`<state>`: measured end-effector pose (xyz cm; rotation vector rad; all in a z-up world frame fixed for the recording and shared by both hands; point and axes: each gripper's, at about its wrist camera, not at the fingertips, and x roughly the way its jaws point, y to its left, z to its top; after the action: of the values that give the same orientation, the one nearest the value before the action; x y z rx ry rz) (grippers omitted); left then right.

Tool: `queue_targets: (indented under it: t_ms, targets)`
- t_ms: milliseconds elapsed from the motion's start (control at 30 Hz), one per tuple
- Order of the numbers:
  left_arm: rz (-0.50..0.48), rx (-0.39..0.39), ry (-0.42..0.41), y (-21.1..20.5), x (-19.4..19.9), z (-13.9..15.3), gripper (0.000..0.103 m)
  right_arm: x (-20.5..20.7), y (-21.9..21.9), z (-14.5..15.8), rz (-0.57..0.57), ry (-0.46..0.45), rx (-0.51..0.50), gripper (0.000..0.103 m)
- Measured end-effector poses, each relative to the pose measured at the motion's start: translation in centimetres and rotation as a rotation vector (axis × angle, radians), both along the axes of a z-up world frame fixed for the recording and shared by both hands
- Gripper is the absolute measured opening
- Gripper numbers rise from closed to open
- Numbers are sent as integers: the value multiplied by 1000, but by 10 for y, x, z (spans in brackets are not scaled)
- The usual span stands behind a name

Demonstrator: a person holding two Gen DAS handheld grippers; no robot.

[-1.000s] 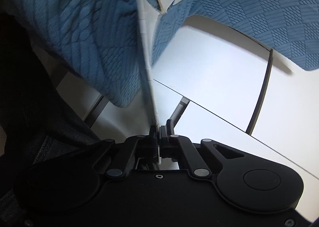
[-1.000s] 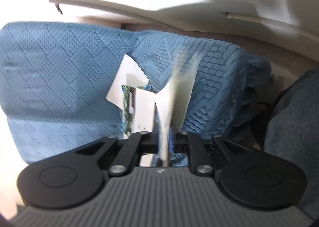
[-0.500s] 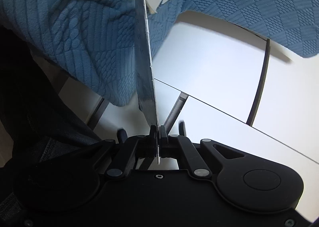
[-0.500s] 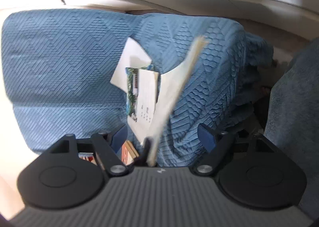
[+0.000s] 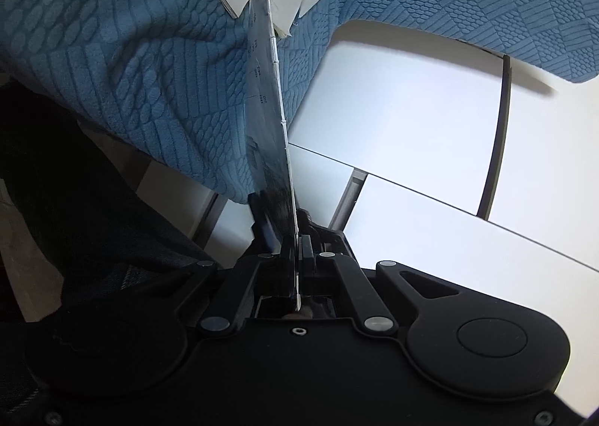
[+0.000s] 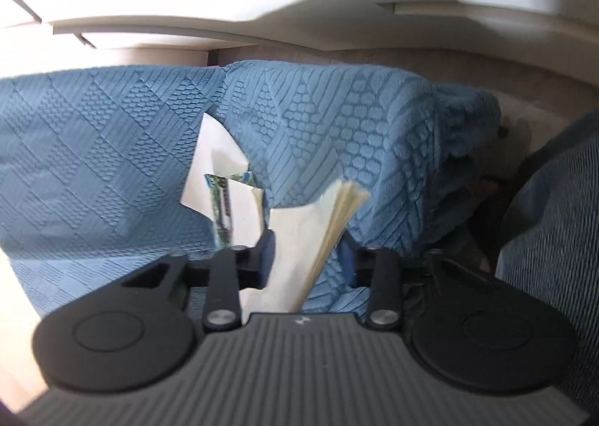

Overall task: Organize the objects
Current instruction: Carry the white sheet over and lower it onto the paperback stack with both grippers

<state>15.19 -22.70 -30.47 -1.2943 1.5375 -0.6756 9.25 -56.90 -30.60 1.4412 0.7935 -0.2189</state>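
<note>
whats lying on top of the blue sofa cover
On the blue sofa cover lies a small pile: a white sheet, a green printed leaflet and a white card. How far they extend is hidden by the right gripper.

A thin booklet (image 5: 271,118) stands edge-on, upright. Loose papers (image 6: 221,182) lie flat on blue fabric; a cream notebook (image 6: 318,235) tilts beside them.

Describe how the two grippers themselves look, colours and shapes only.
The left gripper is all black: angled link arms with silver pivot pins and round disc housings either side. The right gripper has the same black links and discs, plus a grey ribbed centre plate and blue-faced jaws.
</note>
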Motion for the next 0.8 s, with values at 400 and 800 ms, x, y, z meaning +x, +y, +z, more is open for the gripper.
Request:
queue_targets:
  t_ms: [400, 800]
  targets:
    - [-98, 146, -163, 10, 18, 48, 7, 3, 19, 52, 157, -72, -265, 9]
    - [-106, 185, -338, 53, 36, 116, 8, 13, 62, 123, 229, -229, -384, 8]
